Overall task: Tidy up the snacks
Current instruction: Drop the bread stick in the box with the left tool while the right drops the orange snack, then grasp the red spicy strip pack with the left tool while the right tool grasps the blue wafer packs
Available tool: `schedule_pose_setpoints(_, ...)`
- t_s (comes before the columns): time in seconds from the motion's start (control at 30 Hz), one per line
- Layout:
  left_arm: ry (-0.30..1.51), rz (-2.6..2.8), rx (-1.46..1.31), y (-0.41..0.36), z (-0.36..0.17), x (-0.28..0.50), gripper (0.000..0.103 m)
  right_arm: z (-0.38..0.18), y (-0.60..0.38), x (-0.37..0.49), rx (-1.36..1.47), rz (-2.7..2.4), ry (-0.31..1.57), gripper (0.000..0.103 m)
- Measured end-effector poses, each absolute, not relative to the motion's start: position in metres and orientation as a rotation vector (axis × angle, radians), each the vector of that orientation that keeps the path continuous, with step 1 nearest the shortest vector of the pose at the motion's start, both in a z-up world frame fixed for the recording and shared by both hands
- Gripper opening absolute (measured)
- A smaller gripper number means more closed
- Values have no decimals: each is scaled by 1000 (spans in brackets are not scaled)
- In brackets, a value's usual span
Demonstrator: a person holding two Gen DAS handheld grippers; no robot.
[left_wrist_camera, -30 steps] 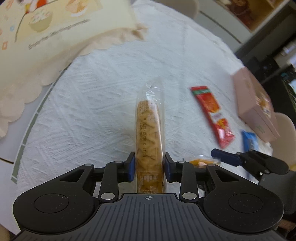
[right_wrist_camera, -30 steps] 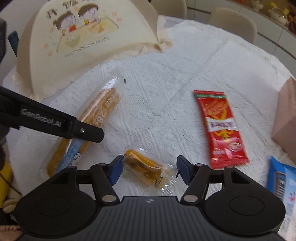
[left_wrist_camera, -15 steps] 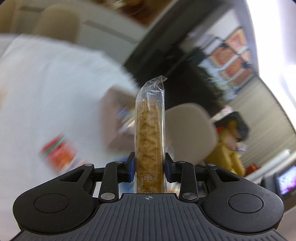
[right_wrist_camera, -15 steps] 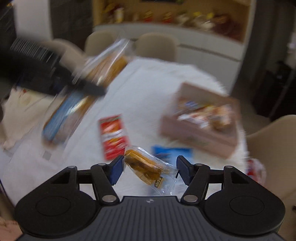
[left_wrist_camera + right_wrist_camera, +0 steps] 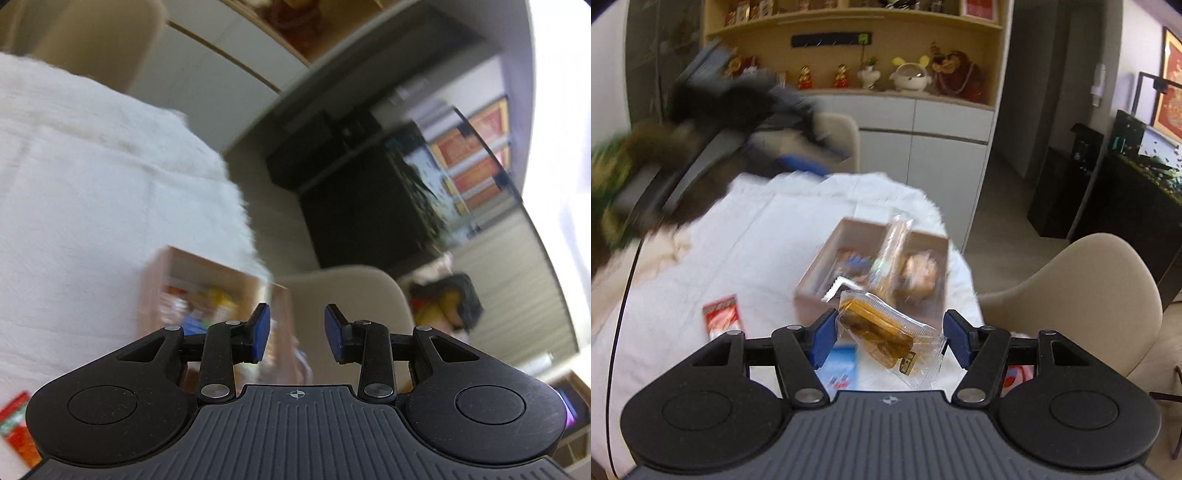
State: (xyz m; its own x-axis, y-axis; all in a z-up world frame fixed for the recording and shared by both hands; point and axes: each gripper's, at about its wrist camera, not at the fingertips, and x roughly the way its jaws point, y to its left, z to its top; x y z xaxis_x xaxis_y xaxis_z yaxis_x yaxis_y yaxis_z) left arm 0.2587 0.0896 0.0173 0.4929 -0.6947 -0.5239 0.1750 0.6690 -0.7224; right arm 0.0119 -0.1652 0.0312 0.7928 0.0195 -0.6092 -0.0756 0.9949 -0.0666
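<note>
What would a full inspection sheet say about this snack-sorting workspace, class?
Surface: white tablecloth covers the table.
Job's things: pink box holds assorted snacks; long cracker pack leans inside it; red packet and blue packet lie on the cloth outside it.
Clutter: cream fabric at the table's left.
Grippers: left gripper open, empty; right gripper shut on wrapped pastry.
Cables: black cable at the left edge.
Surroundings: beige chair, figurine shelf, fish tank.
</note>
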Motion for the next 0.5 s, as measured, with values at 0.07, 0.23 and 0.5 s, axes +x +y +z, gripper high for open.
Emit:
schedule_pose_setpoints(0.07,915,-505,-661,107,7,247,37,46,-178,31,-52,82,639,63)
schedule_pose_setpoints(0.23,969,-261,-679,165,-36,212,37,84,-185,109,42,177,646,71)
schedule_pose_setpoints(0.5,1144,-20,-800,218,-136,151,37,63,-171,168,57,163,718,74)
